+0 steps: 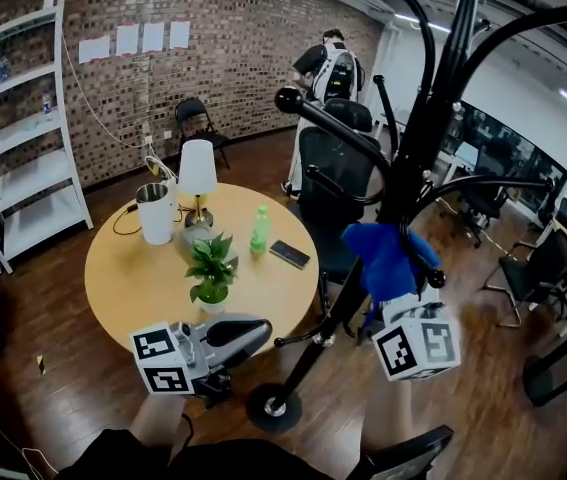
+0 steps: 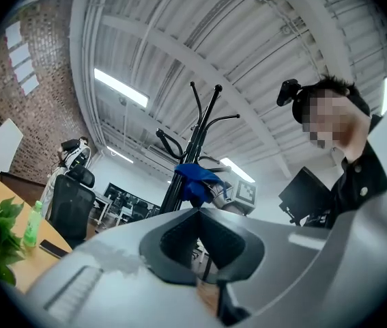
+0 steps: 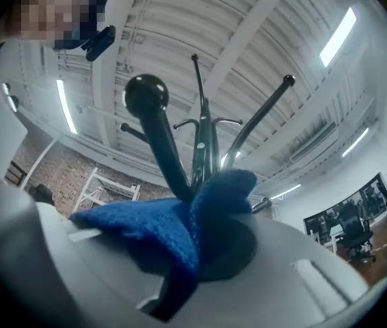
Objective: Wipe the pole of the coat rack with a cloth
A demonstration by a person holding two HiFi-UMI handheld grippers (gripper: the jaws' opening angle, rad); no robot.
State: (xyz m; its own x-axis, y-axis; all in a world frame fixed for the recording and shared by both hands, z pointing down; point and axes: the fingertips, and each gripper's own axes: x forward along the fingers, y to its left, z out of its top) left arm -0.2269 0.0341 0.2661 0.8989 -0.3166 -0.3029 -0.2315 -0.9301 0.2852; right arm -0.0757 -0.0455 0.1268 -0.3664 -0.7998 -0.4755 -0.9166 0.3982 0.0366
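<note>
The black coat rack pole (image 1: 411, 158) rises from its round base (image 1: 273, 406) on the wood floor, with curved hook arms at the top. A blue cloth (image 1: 388, 258) lies against the pole at mid height, and my right gripper (image 1: 395, 290) is shut on it below the marker cube (image 1: 418, 346). In the right gripper view the cloth (image 3: 179, 227) fills the right gripper (image 3: 194, 246), with the pole (image 3: 203, 149) just beyond. My left gripper (image 1: 261, 330) hangs low, left of the pole and apart from it. Its jaws meet with nothing between them at the left gripper (image 2: 198, 241), and the pole (image 2: 192, 152) and cloth (image 2: 194, 180) stand ahead.
A round wooden table (image 1: 133, 278) at the left carries a lamp (image 1: 197, 173), a white jug (image 1: 155, 213), a potted plant (image 1: 211, 268), a green bottle (image 1: 260, 230) and a phone (image 1: 290, 254). A black office chair (image 1: 333, 183) stands behind the rack. White shelving (image 1: 23, 158) lines the left wall.
</note>
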